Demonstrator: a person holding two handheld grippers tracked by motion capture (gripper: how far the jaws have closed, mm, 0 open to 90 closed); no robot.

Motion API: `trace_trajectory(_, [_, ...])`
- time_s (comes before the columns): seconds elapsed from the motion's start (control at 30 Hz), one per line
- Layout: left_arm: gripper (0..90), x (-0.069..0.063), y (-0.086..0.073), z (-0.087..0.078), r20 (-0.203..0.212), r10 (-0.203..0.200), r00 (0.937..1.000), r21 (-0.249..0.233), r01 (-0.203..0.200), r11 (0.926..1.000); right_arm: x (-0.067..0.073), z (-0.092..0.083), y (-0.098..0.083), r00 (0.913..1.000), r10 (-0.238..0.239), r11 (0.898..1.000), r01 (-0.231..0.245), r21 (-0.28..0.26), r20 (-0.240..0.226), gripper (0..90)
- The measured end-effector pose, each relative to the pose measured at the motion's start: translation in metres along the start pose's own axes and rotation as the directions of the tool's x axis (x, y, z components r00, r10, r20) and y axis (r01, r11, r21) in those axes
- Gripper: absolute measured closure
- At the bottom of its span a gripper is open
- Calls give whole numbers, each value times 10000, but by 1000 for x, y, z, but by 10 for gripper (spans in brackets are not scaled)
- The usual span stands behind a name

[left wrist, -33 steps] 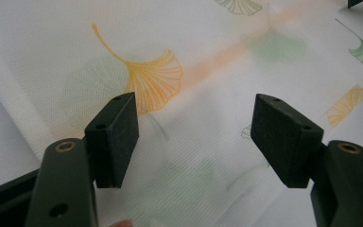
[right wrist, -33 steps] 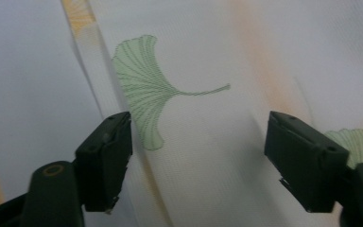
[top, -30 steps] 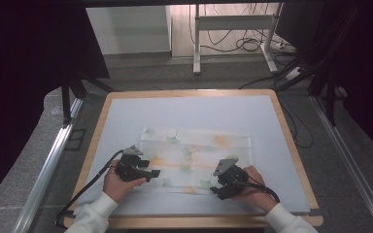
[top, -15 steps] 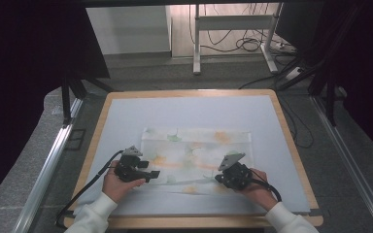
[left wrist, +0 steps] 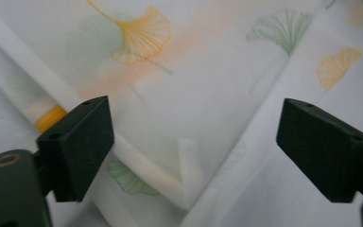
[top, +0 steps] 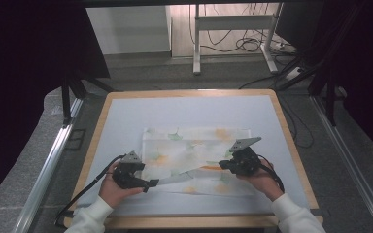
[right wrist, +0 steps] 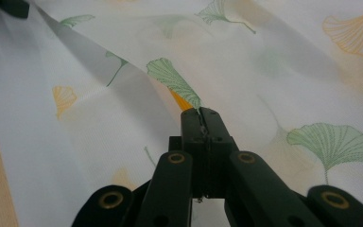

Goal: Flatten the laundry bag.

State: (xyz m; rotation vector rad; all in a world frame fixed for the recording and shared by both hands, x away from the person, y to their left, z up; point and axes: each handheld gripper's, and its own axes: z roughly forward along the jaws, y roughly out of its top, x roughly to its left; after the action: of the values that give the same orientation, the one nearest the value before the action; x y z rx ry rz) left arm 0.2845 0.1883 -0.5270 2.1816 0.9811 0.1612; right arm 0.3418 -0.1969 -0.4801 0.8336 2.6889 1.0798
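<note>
Pinching the ginkgo-print cloth [right wrist: 274, 71] with my right gripper [right wrist: 201, 113], jaws clamped on a raised fold; it has lifted since a second ago. My left gripper [left wrist: 194, 137] has just been opening, jaws wide apart over a folded cloth corner, not pressing it. Cloth lies on the table [top: 126, 116]

A thin, matt, finely woven cloth [top: 194, 158] is seen; the table [top: 189, 93] is rimmed in smooth wood; matt black plastic jaws are shown.
</note>
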Motion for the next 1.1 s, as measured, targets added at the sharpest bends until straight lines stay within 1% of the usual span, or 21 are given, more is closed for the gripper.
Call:
trace_trajectory(0.07, [90, -3, -2, 2, -336, 241, 9991, 66, -238, 9997, -2, 0, 2, 9999, 148, 9999, -149, -70, -87, 887])
trace_trajectory(0.13, [86, -6, -2, 4, -711, 475, 9963, 128, -467, 9988, -4, -1, 3, 9996, 238, 9996, -240, -144, -152, 887])
trace_trajectory(0.23, [92, -10, -2, 11, -1288, 906, 9875, 296, -875, 9957, -6, -2, 6, 9990, 394, 9990, -399, -221, -221, 887])
trace_trajectory(0.3, [124, -12, -1, 14, -1569, 1075, 9817, 401, -1025, 9939, -8, -3, 6, 9989, 413, 9988, -419, -263, -237, 887])
trace_trajectory(0.33, [139, -12, -1, 16, -1654, 1099, 9801, 415, -1044, 9937, -8, -3, 6, 9985, 473, 9984, -481, -294, -273, 887])
trace_trajectory(0.4, [194, -11, 0, 17, -1680, 997, 9807, 326, -955, 9949, -9, -4, 6, 9984, 508, 9983, -515, -284, -266, 887])
trace_trajectory(0.47, [265, -9, 1, 16, -1828, 948, 9786, 240, -919, 9955, -10, -5, 5, 9982, 522, 9981, -531, -305, -280, 887])
trace_trajectory(0.53, [352, -8, 1, 16, -1796, 944, 9792, 175, -928, 9955, -10, -5, 5, 9983, 497, 9981, -508, -353, -312, 887])
trace_trajectory(0.63, [532, -6, 2, 15, -1510, 847, 9849, 142, -835, 9964, -9, -6, 5, 9985, 443, 9983, -455, -376, -317, 887])
trace_trajectory(0.67, [576, -5, 2, 15, -1397, 843, 9866, 153, -830, 9964, -8, -6, 5, 9985, 461, 9983, -472, -348, -304, 887])
trace_trajectory(0.7, [625, -4, 2, 14, -1253, 817, 9887, 156, -804, 9966, -7, -6, 4, 9989, 379, 9987, -388, -329, -270, 887])
trace_trajectory(0.8, [784, -2, 3, 12, -832, 655, 9944, 144, -645, 9978, -5, -6, 4, 9996, 219, 9993, -225, -307, -177, 887])
trace_trajectory(0.83, [819, -1, 4, 11, -711, 582, 9958, 143, -573, 9983, -4, -6, 3, 9997, 197, 9994, -202, -291, -160, 887])
trace_trajectory(0.9, [863, 1, 4, 10, -509, 435, 9978, 93, -431, 9990, -3, -6, 3, 9999, 139, 9995, -142, -274, -100, 887])
trace_trajectory(0.93, [874, 2, 5, 8, -468, 423, 9980, 42, -422, 9991, -3, -6, 3, 9999, 90, 9996, -92, -284, -79, 887])
trace_trajectory(1.1, [894, 4, 6, 0, -335, 138, 9993, -493, -155, 9987, 1, -8, 3, 9999, -114, 9994, 116, -329, 61, 887])
